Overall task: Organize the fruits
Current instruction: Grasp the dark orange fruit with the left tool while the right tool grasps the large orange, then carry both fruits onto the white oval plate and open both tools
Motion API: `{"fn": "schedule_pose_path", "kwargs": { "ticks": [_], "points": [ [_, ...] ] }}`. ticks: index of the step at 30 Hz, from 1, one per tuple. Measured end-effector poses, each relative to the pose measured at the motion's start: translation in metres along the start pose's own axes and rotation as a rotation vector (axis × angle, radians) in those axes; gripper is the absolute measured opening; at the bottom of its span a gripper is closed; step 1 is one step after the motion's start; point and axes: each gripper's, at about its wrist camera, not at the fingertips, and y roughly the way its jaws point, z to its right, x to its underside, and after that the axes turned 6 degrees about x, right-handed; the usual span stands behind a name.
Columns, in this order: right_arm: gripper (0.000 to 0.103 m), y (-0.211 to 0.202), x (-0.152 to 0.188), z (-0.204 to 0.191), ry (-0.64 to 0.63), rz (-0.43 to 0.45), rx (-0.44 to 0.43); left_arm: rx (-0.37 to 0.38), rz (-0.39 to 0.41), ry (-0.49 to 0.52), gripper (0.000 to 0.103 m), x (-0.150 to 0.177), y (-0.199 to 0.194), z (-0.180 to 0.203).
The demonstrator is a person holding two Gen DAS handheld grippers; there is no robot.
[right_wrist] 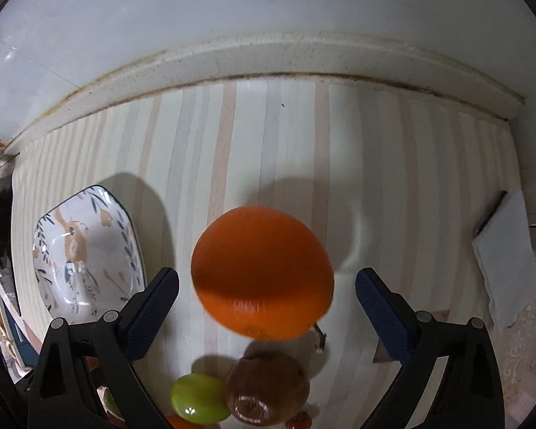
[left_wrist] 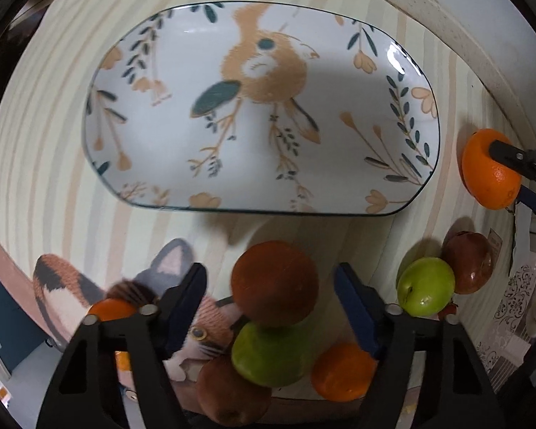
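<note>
A white plate with a bird pattern [left_wrist: 160, 143] lies empty on the striped table; it also shows at the left of the right wrist view [right_wrist: 100, 250]. My left gripper [left_wrist: 269, 296] is open around a brown fruit [left_wrist: 274, 282], which rests on a pile with a green fruit [left_wrist: 271, 354], an orange [left_wrist: 343, 371] and another brown fruit [left_wrist: 232, 393]. My right gripper [right_wrist: 267, 307] is open with an orange [right_wrist: 262, 271] between its fingers; whether they touch it I cannot tell. That orange shows in the left wrist view [left_wrist: 489, 169].
A green fruit [left_wrist: 425, 286] and a brown fruit [left_wrist: 468, 262] sit right of the pile, and show below the orange [right_wrist: 200, 398] [right_wrist: 268, 388]. A cat-print mat [left_wrist: 71, 296] lies at left. A raised ledge [right_wrist: 268, 60] bounds the table's far edge. A grey cloth [right_wrist: 507, 261] lies at right.
</note>
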Motion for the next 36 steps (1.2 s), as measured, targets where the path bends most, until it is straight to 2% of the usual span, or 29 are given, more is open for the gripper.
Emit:
{"fn": "schedule_pose_path", "kwargs": {
  "ticks": [4,5,6,12,19,20,21,22,26,29,31,36],
  "points": [
    [0.093,0.015,-0.004,0.003,0.024,-0.051,-0.067,-0.017,-0.007,0.027,0.056,-0.006,0.004,0.004],
    [0.089,0.018,-0.004,0.002,0.026,-0.060,-0.088,-0.023,-0.002,0.033,0.054,-0.008,0.006,0.006],
    [0.088,0.018,-0.005,0.001,0.024,-0.062,-0.087,-0.029,0.005,0.041,0.047,-0.009,0.007,0.009],
    [0.087,0.017,0.000,-0.010,-0.004,-0.030,-0.040,-0.027,0.021,0.057,0.045,-0.015,0.007,0.010],
    [0.087,0.007,0.021,-0.021,-0.015,-0.019,-0.078,0.014,0.053,0.060,0.041,0.012,-0.021,0.004],
    [0.087,0.003,0.025,-0.025,-0.019,-0.015,-0.084,0.019,0.057,0.060,0.034,0.016,-0.027,0.004],
    [0.087,-0.001,0.028,-0.027,-0.026,-0.011,-0.094,0.032,0.068,0.062,0.022,0.018,-0.035,0.004],
    [0.087,-0.006,0.031,-0.030,-0.032,-0.005,-0.107,0.046,0.077,0.063,0.020,0.019,-0.044,0.004],
    [0.087,-0.022,0.037,-0.050,-0.078,0.018,-0.130,0.040,0.063,0.082,0.022,0.013,-0.049,0.001],
    [0.087,-0.025,0.038,-0.057,-0.088,0.019,-0.135,-0.019,0.058,0.100,0.041,0.008,-0.040,-0.003],
    [0.087,-0.024,0.037,-0.058,-0.086,0.015,-0.139,-0.031,0.047,0.090,0.049,0.003,-0.036,-0.010],
    [0.087,-0.025,0.037,-0.055,-0.078,0.011,-0.141,-0.087,0.013,0.091,0.054,-0.004,-0.020,-0.021]
  ]
}}
